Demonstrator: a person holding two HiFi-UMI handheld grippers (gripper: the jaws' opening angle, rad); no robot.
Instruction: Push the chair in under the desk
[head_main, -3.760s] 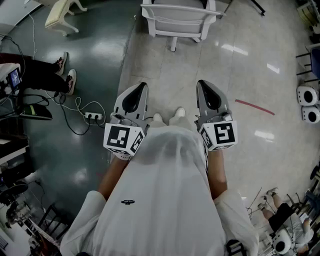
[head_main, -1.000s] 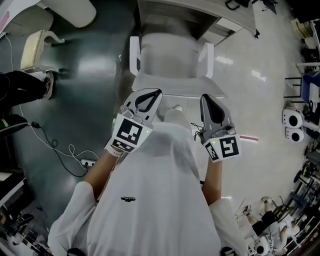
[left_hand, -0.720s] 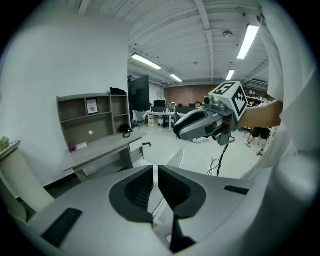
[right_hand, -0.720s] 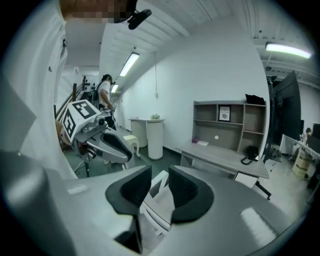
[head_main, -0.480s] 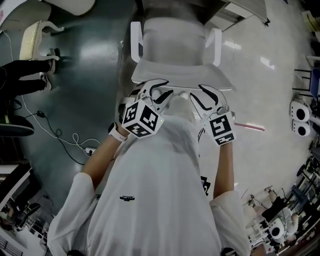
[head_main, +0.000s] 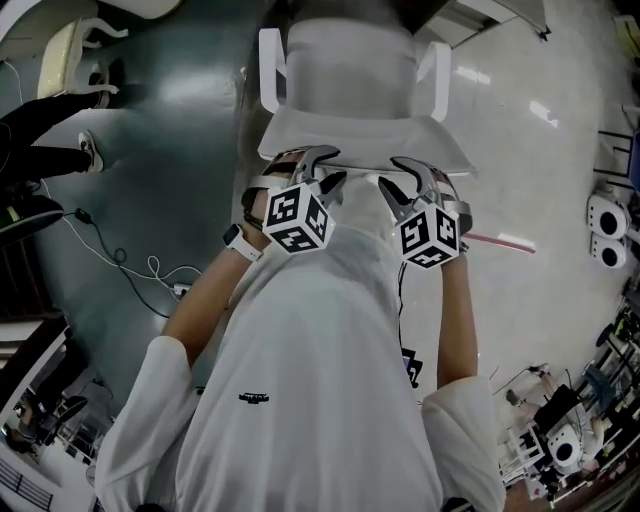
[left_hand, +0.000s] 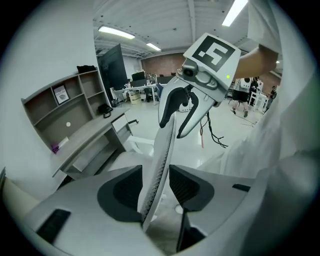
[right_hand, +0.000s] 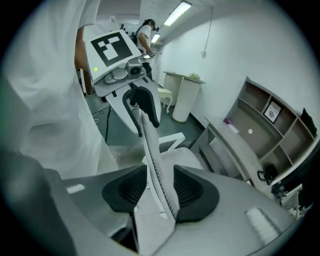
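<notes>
Left gripper (head_main: 315, 168) and right gripper (head_main: 405, 178) have both dropped onto the top edge of the chair's (head_main: 350, 80) backrest (left_hand: 159, 160). Their jaws have just been opening and now stand apart, straddling that edge without clamping it, so the push looks ready to start. Chair stands just ahead of the person, seat facing the desk (left_hand: 87, 137) and close to it, with the backrest's long edge running crosswise from one gripper to the other.
</notes>
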